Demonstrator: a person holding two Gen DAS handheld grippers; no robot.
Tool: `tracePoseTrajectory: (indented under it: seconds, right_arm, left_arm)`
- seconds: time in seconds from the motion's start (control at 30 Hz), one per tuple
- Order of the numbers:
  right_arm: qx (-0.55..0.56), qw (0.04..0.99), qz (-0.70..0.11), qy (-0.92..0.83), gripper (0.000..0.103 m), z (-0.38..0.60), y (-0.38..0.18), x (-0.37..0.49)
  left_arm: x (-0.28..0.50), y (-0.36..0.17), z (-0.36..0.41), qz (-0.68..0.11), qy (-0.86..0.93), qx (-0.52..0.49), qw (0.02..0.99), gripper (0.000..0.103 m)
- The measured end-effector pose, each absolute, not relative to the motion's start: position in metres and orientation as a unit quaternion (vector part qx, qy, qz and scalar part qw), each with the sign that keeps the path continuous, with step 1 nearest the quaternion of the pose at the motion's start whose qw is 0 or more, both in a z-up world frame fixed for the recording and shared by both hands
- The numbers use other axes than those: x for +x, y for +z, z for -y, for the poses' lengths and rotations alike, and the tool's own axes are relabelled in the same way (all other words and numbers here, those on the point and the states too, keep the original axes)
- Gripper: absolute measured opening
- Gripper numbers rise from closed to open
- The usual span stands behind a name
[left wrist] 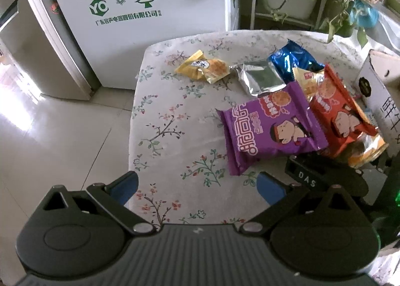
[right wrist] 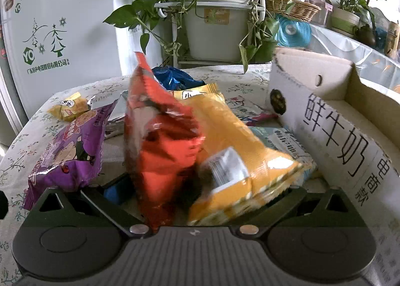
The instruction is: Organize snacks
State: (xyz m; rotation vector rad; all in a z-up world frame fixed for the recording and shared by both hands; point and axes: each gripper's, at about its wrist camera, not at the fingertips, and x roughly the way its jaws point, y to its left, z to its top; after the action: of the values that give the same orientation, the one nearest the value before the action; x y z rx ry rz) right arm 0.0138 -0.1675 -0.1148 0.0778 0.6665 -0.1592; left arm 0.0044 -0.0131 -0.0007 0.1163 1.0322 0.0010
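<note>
Left gripper (left wrist: 197, 187) spread wide, empty, above the flowered tablecloth (left wrist: 170, 121). Just ahead, purple packet (left wrist: 270, 133) flat on the cloth; beyond it yellow packet (left wrist: 202, 67), silver pouch (left wrist: 260, 77), blue bag (left wrist: 292, 60). Right gripper (right wrist: 200, 193) pinching red packet (right wrist: 162, 146) and orange packet (right wrist: 235, 156), raised beside the cardboard box (right wrist: 332, 121).

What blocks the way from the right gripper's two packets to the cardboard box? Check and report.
Nothing visible. The right gripper holds the red packet and orange packet up off the table; the cardboard box stands open immediately to their right.
</note>
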Motion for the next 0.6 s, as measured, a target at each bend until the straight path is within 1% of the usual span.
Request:
tracePoseTrajectory:
  seconds: [0.6]
  right_arm:
    - [0.038,0.941,-0.327,-0.078,0.103,0.167,-0.115,0.014]
  left_arm:
    - [-0.006,0.026,0.006,-0.471,-0.023,0.028,0.881,0.1]
